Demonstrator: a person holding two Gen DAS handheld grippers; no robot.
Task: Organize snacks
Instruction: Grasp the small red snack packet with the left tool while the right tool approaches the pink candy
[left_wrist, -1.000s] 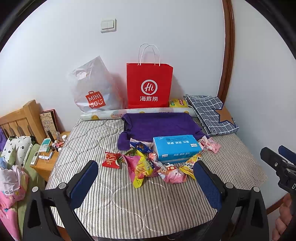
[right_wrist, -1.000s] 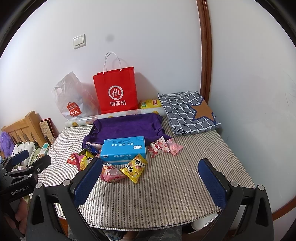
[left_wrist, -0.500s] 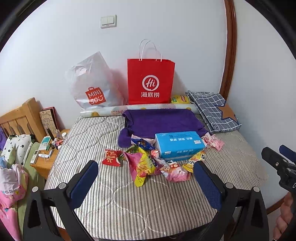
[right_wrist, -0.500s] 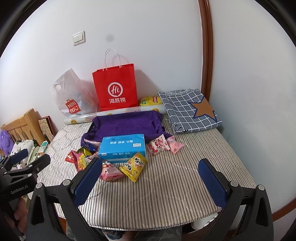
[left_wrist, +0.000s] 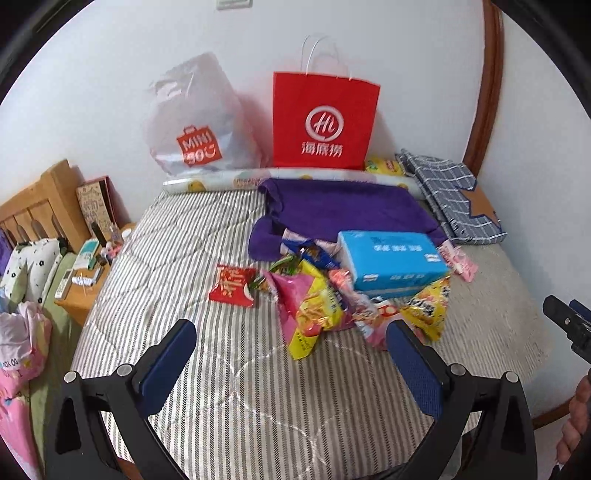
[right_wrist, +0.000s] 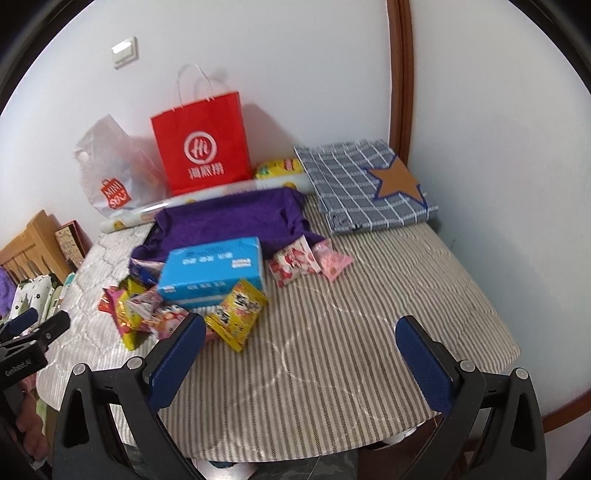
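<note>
A striped bed (left_wrist: 207, 236) fills a small room with white walls. From the left wrist, the snacks (left_wrist: 317, 295) lie in a messy pile near the middle of the bed, pressed against a blue tissue box (left_wrist: 391, 258). A red packet (left_wrist: 232, 286) sits alone just beside the pile, toward the bed's left edge. A red paper bag (left_wrist: 323, 122) stands at the back edge, against the wall. The left gripper (left_wrist: 291, 354) hangs over the front edge, wide open and holding nothing. From the right wrist, two pink packets (right_wrist: 310, 260) lie just beside the box, toward the bed's right edge. The right gripper (right_wrist: 301, 350) is spread wide and empty too. A good way is probably to take one loose packet at a time, starting with the outer ones. Pinch the flat sealed edge softly, so nothing inside gets crushed.
</note>
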